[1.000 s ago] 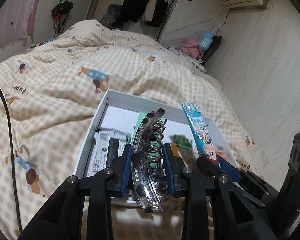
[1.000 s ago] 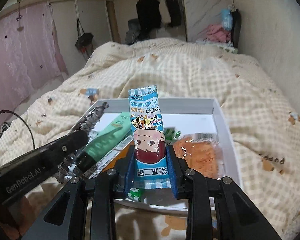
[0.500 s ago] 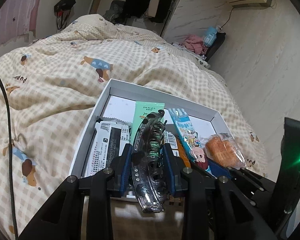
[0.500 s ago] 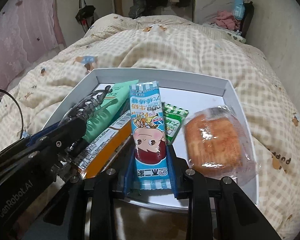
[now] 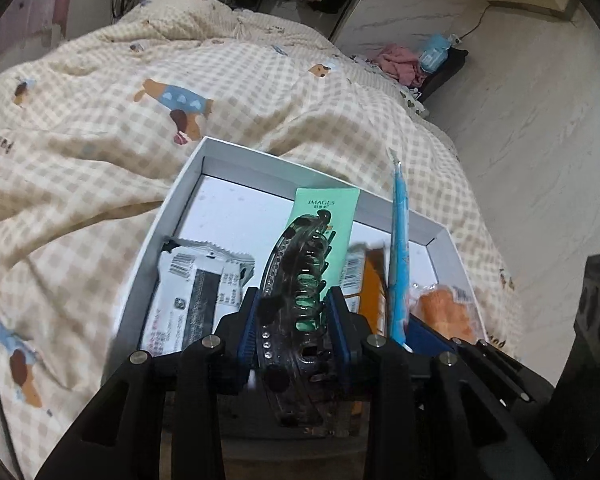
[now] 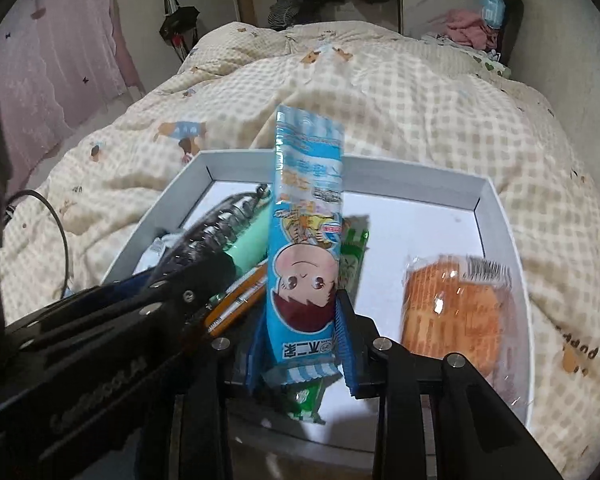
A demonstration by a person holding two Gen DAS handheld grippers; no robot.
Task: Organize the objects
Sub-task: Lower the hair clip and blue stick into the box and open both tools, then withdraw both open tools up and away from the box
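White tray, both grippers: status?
Left gripper shut on hair claw. Right gripper shut on blue candy pack. Both over white tray. Tray crowded.

Dark hair claw [image 5: 296,300] and blue candy packet [image 6: 306,264] upright over white box [image 6: 496,216].

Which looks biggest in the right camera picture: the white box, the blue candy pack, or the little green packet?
1. white box
2. blue candy pack, though it is held close to the camera, so it looks bigger than it is
3. little green packet, partly hidden behind the candy pack
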